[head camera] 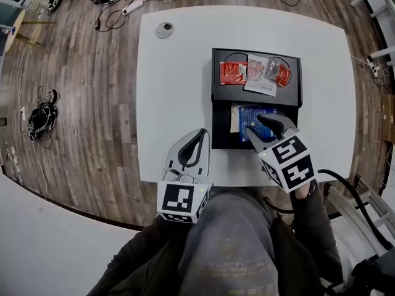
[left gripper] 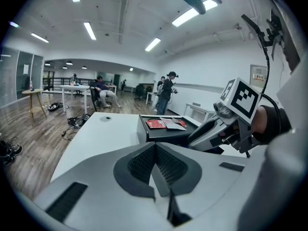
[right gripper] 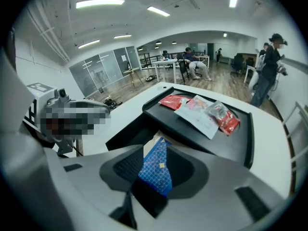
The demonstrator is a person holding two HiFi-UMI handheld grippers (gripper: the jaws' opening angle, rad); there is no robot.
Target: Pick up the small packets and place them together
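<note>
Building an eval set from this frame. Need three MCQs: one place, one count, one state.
1. The blue packet lies in the black tray's:
A) upper shelf
B) lower compartment
C) neither

2. Packets on the tray's upper shelf:
A) one
B) five
C) three

3. The left hand-held gripper's jaws are:
A) together, empty
B) wide apart
C) clamped on a packet

Key:
1 B: the head view shows the blue packet in the nearer, lower compartment.
2 C: a red packet, a white packet and a clear packet lie side by side.
3 A: in its own view the pads meet with nothing between them.
</note>
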